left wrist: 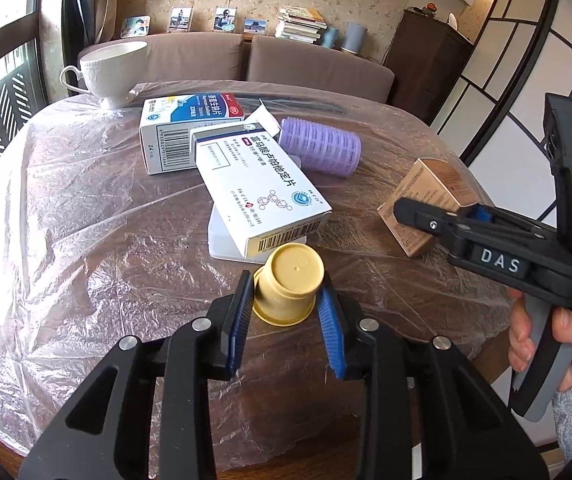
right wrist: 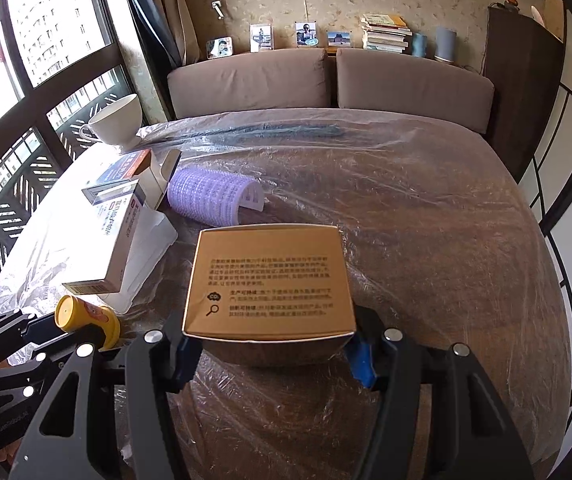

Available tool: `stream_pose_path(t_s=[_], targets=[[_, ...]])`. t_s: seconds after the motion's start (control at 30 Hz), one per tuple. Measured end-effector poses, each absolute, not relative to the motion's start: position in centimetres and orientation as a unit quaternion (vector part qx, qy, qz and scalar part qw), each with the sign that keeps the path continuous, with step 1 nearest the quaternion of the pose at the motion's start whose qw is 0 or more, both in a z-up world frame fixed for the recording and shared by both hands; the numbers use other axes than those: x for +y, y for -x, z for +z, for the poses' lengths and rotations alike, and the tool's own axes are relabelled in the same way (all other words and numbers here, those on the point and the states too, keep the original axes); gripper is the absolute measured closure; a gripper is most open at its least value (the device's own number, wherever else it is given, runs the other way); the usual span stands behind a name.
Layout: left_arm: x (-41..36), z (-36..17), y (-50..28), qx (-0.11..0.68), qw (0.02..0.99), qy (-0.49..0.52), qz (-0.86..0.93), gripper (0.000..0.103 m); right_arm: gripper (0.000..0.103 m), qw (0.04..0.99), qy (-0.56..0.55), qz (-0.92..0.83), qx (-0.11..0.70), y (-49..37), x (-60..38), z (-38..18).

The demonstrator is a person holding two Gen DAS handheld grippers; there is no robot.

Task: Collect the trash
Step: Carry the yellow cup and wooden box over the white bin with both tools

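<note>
- I'm clamping the left gripper [left wrist: 286, 300] on a small yellow plastic cup [left wrist: 287, 284]; its blue ribbed pads [left wrist: 242, 320] are pressing on both sides, jaws nearly closed.
- The cup is sitting upside down w/ its flat base up and flared rim on the table [left wrist: 86, 220], just in front of a white medicine box [left wrist: 262, 196].
- I'm gripping a brown cardboard box [right wrist: 270, 284] w/ the right gripper [right wrist: 270, 356]; the pads are squeezing its lower left and right corners, jaws fairly wide around it.
- That box is matte kraft-coloured card, squarish, w/ small black print on the upper face; its near edge is looking lifted off the table, shadow under it.
- A hand [left wrist: 541, 340] in a grey knit sleeve is holding the right gripper's handle.
- The table is round and dark brown, covered w/ wrinkled clear plastic film [right wrist: 425, 220].
- The white medicine box is lying tilted across a translucent plastic tray [left wrist: 222, 240]; a second white-and-blue medicine box [left wrist: 178, 136] is lying behind, touching it.
- A purple ribbed hair roller [left wrist: 319, 146] is lying on its side beside the boxes.
- A white embossed teacup [left wrist: 110, 68] is standing upright at the far left edge.
</note>
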State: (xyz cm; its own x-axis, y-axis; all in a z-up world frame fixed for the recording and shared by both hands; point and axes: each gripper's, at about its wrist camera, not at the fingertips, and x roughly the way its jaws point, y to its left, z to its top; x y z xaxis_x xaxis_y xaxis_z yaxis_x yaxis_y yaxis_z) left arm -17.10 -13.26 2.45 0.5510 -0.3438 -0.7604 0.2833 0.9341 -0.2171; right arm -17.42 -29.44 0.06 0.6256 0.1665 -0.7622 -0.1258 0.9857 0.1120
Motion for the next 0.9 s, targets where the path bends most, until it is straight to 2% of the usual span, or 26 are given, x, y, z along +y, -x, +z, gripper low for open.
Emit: stream_pose_path(t_s=[0.9], targets=[[-12.3,3.3,19.3,0.433,0.878,0.040,-0.199,0.072,0.045,0.897,-0.036,0.112,0.426,23.4,-28.8,1.4]])
